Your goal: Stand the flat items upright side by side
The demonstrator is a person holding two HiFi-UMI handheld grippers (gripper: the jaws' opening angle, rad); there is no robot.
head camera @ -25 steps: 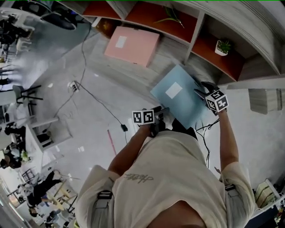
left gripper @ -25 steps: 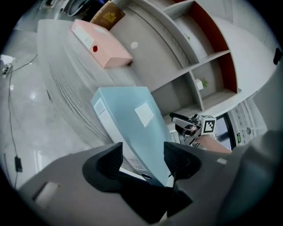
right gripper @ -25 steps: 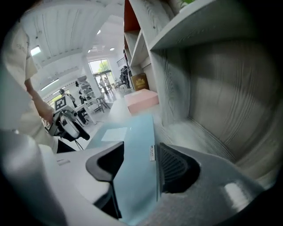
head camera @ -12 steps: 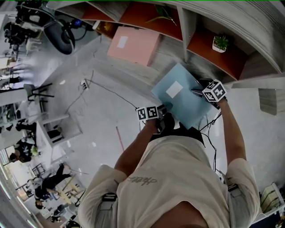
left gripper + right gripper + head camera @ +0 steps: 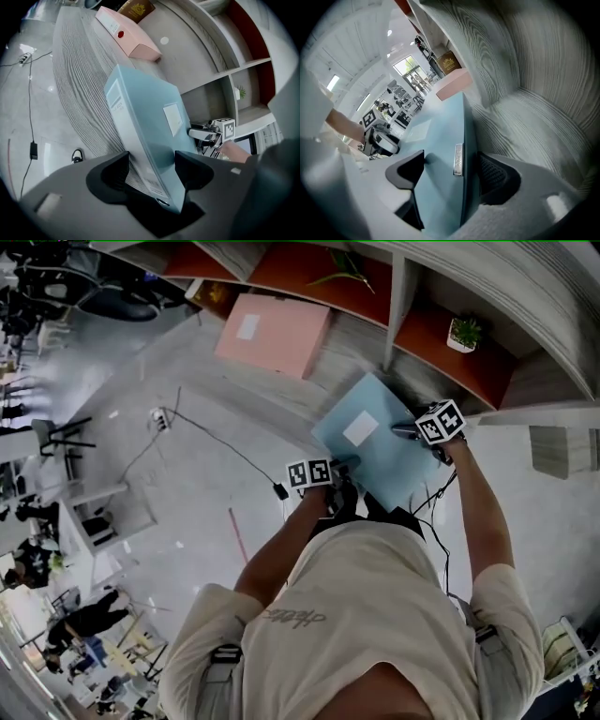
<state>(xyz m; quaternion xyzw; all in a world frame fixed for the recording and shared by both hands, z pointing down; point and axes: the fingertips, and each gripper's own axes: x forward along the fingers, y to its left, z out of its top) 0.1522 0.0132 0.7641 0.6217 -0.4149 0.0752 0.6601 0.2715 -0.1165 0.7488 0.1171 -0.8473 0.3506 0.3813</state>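
Note:
A light blue box file [image 5: 375, 451] is held tilted above the grey wood-grain shelf top [image 5: 309, 395]. My left gripper [image 5: 343, 470] is shut on its near corner, the spine and cover pinched between the pads [image 5: 152, 159]. My right gripper [image 5: 405, 431] straddles the file's far edge [image 5: 451, 159]. Its jaws are opening: the file [image 5: 440, 154] still lies between them, and the left jaw stands off the cover. A pink box file [image 5: 274, 334] lies flat farther along the shelf top.
Behind the shelf top stand open compartments with red backs; one holds a small potted plant [image 5: 466, 334]. A brown box [image 5: 136, 7] sits beyond the pink file [image 5: 129, 35]. A black cable [image 5: 216, 451] runs over the floor at the left.
Both grippers and the blue file have shifted a little left and up in the head view. The right gripper now sits slightly farther in over the file's cover.

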